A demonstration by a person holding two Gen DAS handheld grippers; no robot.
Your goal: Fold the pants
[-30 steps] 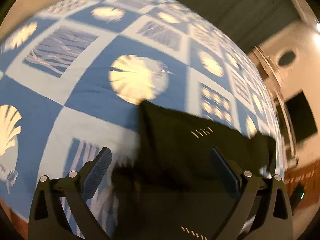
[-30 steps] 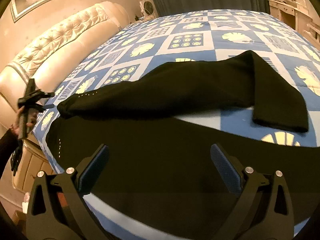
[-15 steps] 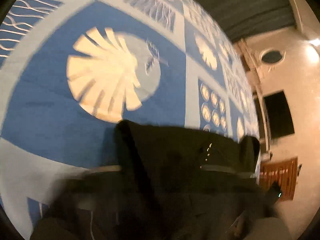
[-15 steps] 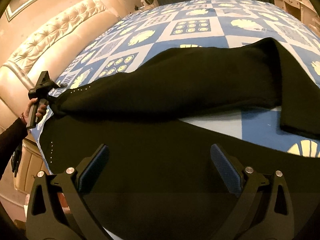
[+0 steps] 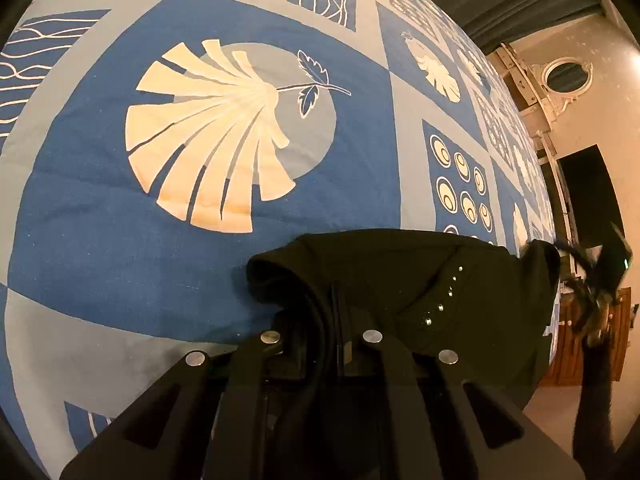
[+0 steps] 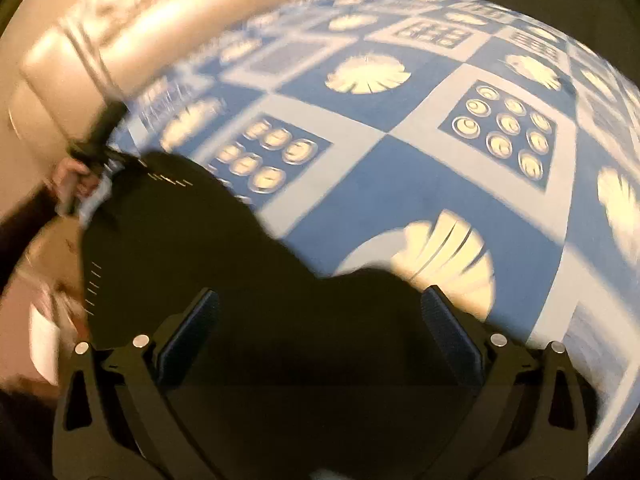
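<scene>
Jaws of the left gripper (image 5: 328, 320) are clamped together on a bunched edge of the black pants (image 5: 400, 280). Right gripper (image 6: 320, 320) hangs with jaws wide apart over the pants, gripping nothing. The pants lie spread on the bed (image 5: 120, 260), over its blue patterned cover.

black pants (image 5: 400, 280), blue shell-print bedspread (image 5: 120, 260)

Bedroom: quilted bed (image 5: 120, 280), tufted headboard (image 6: 120, 40)
</scene>
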